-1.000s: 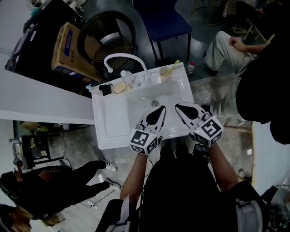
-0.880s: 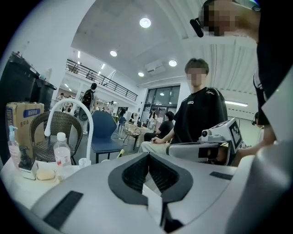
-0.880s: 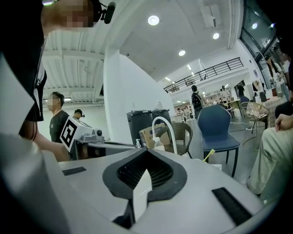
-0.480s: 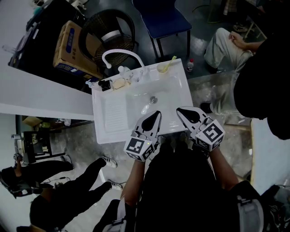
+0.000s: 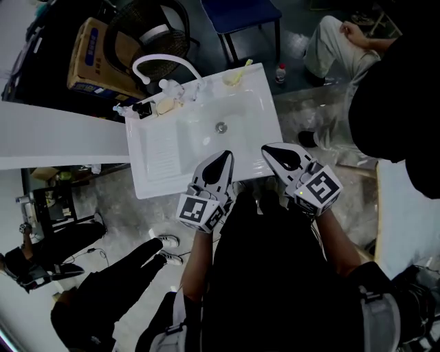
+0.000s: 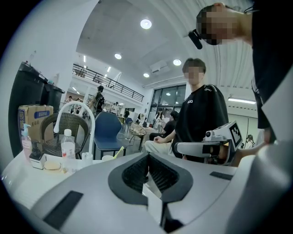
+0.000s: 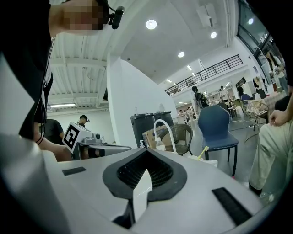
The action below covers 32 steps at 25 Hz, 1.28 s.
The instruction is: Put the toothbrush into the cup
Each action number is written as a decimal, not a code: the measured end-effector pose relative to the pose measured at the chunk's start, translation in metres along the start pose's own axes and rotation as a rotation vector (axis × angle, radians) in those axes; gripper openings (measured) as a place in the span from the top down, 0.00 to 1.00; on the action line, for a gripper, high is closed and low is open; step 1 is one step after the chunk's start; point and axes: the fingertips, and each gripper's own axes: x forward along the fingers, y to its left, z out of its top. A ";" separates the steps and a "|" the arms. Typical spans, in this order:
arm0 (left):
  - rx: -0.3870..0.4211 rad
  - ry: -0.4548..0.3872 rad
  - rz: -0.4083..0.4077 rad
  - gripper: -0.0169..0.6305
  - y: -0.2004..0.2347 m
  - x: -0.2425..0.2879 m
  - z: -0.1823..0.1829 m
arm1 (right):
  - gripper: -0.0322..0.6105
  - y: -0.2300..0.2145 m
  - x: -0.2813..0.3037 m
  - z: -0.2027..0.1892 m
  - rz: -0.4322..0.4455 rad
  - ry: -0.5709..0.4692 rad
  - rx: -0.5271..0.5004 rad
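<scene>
A yellow-green toothbrush (image 5: 242,68) stands in a white cup (image 5: 232,78) at the far right corner of the white sink (image 5: 165,155). The left gripper view shows the same toothbrush (image 6: 119,151) and cup (image 6: 108,158) well beyond the jaws, and so does the right gripper view, with toothbrush (image 7: 203,150) and cup (image 7: 200,157). My left gripper (image 5: 225,156) hovers at the sink's front edge, shut and empty. My right gripper (image 5: 267,149) is by the front right corner, also shut with nothing in it. From its own camera each gripper, left (image 6: 147,154) and right (image 7: 146,151), shows its jaws meeting.
A curved white faucet (image 5: 155,63), a bar of soap (image 5: 165,105) and small bottles line the sink's back edge. Behind stand a cardboard box (image 5: 96,62), a wicker chair (image 5: 151,27) and a blue chair (image 5: 244,14). A seated person (image 5: 337,41) is at the far right.
Both grippers have drawn back from over the basin to the sink's front edge. The sink sits further up and left in the head view. Jaws stay shut.
</scene>
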 end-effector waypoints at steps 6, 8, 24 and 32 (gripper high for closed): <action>0.010 -0.012 0.025 0.96 -0.006 -0.002 0.002 | 0.93 -0.006 -0.009 0.001 0.010 -0.021 -0.010; 0.022 -0.017 0.027 0.96 -0.009 -0.006 0.002 | 0.93 -0.003 -0.013 0.000 0.015 -0.026 -0.021; 0.081 -0.063 -0.038 0.96 0.004 -0.056 0.009 | 0.93 0.061 0.003 0.003 0.003 -0.074 -0.027; 0.098 -0.041 -0.116 0.96 0.007 -0.100 -0.008 | 0.93 0.095 0.014 -0.011 -0.068 -0.065 -0.008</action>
